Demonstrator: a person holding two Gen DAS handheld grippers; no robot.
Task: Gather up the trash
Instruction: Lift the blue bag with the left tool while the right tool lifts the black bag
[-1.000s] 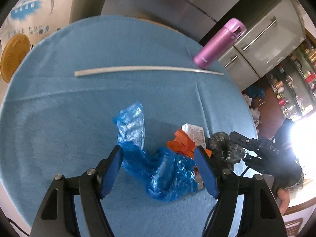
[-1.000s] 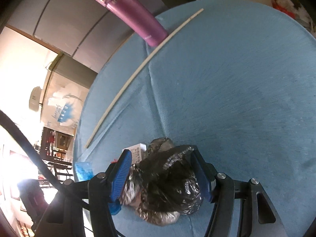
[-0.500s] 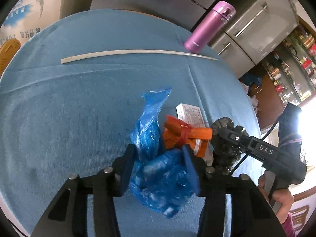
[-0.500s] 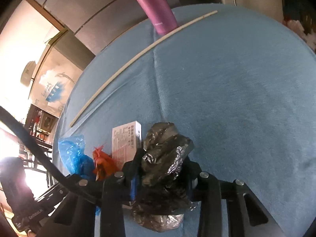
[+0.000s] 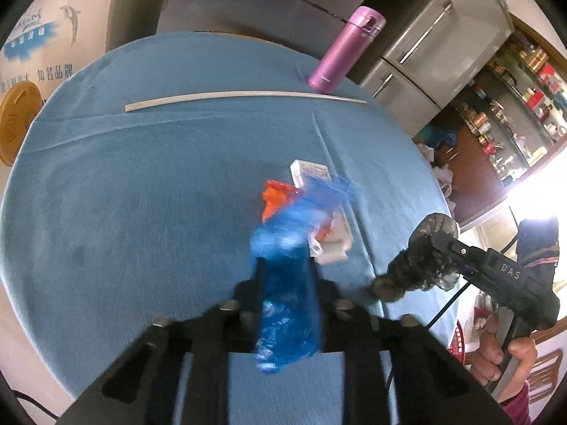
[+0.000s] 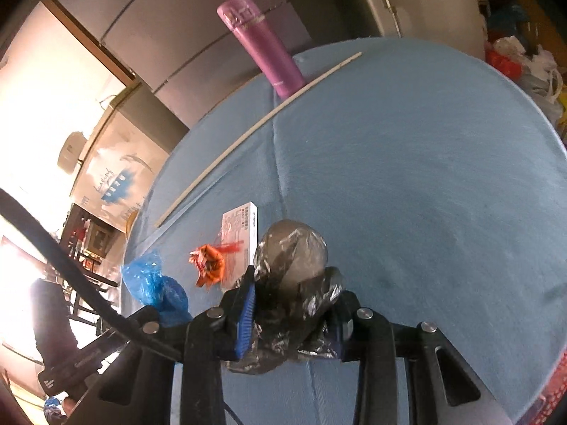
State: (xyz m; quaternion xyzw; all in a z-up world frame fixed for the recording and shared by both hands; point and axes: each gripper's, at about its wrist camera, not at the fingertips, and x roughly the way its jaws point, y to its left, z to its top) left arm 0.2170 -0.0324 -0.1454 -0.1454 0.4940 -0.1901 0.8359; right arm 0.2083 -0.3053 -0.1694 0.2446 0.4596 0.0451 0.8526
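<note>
Gripping one piece of trash per hand: the left gripper [image 5: 285, 269] is clamped tight on the crumpled blue plastic bag [image 5: 288, 304], jaws squeezed nearly together since the film compresses to almost nothing; the right gripper [image 6: 290, 304] is pinched on the dark foil-like wrapper wad [image 6: 292, 269], jaws stopped part-way because the wad is bulkier. The left jaws have just been closing on the bag. Both loads look clear of the blue tablecloth [image 5: 141, 194], likely so they can be carried off together. Still lying on the cloth, just past the blue bag: one orange wrapper [image 6: 209, 265] and one small white carton [image 6: 241, 226], touching each other; judged to be the next pickups. Also on the table: one pink flask [image 5: 345, 49] upright at the far edge and one long white strip [image 5: 244, 97] lying flat just in front of it, well apart from the trash. Count: two pieces held, two loose, two grippers. No bin visible in either view.
</note>
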